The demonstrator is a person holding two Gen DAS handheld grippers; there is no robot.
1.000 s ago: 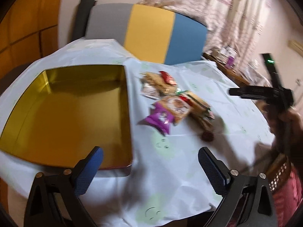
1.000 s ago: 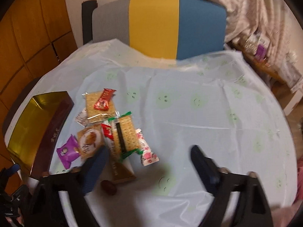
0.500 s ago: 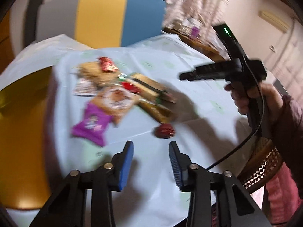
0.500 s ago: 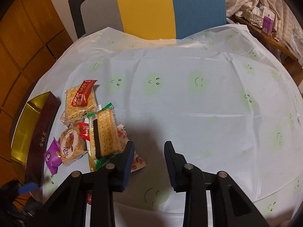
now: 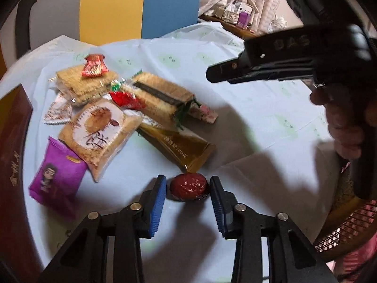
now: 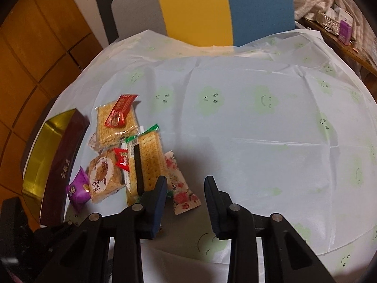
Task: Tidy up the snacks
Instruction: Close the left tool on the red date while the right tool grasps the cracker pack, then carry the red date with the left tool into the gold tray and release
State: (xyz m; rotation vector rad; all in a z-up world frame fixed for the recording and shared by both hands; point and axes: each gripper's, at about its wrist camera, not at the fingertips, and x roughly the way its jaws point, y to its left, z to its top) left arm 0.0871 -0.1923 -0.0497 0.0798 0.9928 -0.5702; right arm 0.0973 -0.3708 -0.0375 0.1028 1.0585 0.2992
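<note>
A wrapped red date lies on the table between the fingers of my left gripper; the jaws are open around it with small gaps on both sides. Beyond it lies a pile of snacks: a purple packet, a round-cake packet, a gold bar packet, cracker packs. My right gripper is open and empty, hovering above the table beside a floral packet; it also shows from the side in the left wrist view. The gold box stands at the left.
A tablecloth with green smiley faces covers the round table. A grey, yellow and blue chair stands behind it. A side shelf with small items is at the far right. A wicker chair edge is near the right hand.
My left gripper has swung from the gold box toward the snack pile, narrowed, and come down around the red date. My right gripper has narrowed its opening and moved closer to the pile.
</note>
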